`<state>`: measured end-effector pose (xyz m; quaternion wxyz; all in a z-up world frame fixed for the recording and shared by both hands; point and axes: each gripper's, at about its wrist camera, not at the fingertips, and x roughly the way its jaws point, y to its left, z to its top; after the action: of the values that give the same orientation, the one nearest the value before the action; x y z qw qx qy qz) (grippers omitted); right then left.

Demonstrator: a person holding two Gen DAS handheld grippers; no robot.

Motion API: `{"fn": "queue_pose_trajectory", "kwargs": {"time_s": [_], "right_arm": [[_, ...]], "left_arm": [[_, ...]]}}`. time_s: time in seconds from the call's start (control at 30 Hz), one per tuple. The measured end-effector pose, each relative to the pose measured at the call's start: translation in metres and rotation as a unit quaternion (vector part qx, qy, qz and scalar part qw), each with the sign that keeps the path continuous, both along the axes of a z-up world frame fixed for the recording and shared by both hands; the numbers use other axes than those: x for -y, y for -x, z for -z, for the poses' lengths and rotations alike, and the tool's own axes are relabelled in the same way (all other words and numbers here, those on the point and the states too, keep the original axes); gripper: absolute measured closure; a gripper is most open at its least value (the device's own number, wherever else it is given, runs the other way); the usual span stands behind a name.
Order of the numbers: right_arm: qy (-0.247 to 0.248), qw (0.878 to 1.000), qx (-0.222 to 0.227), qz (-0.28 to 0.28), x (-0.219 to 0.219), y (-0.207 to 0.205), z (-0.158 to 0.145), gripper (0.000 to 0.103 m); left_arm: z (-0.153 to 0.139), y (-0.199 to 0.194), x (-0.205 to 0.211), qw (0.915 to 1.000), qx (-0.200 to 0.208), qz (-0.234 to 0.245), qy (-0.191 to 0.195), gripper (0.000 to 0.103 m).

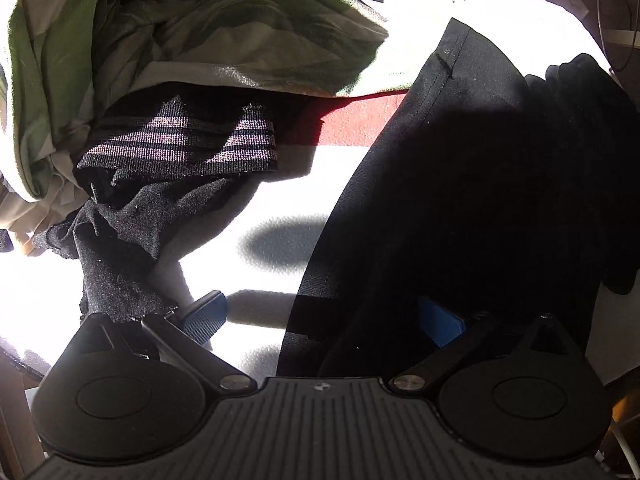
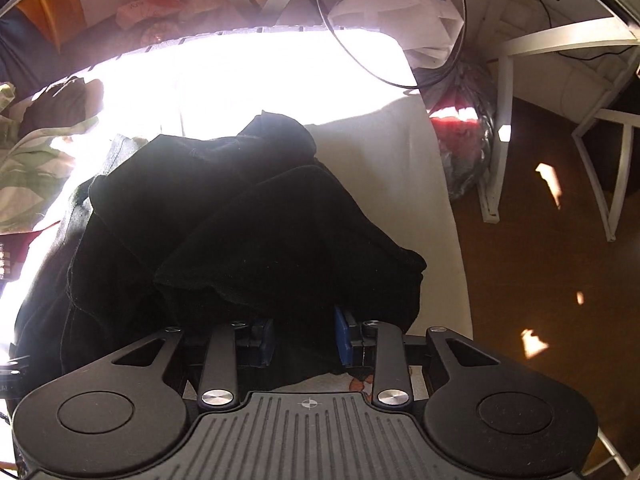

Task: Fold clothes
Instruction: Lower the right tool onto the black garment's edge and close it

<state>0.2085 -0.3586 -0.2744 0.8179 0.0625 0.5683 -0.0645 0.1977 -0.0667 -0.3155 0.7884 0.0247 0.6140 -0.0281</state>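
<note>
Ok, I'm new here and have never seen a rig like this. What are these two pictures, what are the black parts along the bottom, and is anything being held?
There is no robot. A person holds a hand tool in each hand, and each tool carries a wide-angle camera that looks along its own tongs, so you get one picture per hand. The black parts at the bottom are the tool itself, and the blue bits are its pads.

In the left-hand picture, the left tongs stand wide open over the edge of a black garment and hold nothing. That garment lies on a sunlit white surface. Further back are a crumpled green-and-white cloth and a grey striped garment.

In the right-hand picture, the right tongs appear to be pinching a bunch of the same black garment.
</note>
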Motion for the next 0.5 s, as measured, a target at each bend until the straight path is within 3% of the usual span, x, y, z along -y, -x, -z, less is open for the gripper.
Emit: {"fn": "queue_pose_trajectory", "kwargs": {"time_s": [0.07,0.2,0.5], "right_arm": [[-0.003,1.0,0.005,0.007,0.002,0.002,-0.005,0.089],[0.002,0.999,0.018,0.029,0.015,0.006,-0.014,0.095],[0.018,0.989,0.024,0.143,0.052,0.021,-0.031,0.098]], "left_arm": [[-0.001,0.0,0.0,1.0,-0.001,-0.004,0.0,0.0],[-0.002,0.002,0.0,1.0,-0.004,-0.007,0.0,0.0],[-0.005,0.019,0.004,0.9992,-0.029,0.028,0.008,0.0]]}}
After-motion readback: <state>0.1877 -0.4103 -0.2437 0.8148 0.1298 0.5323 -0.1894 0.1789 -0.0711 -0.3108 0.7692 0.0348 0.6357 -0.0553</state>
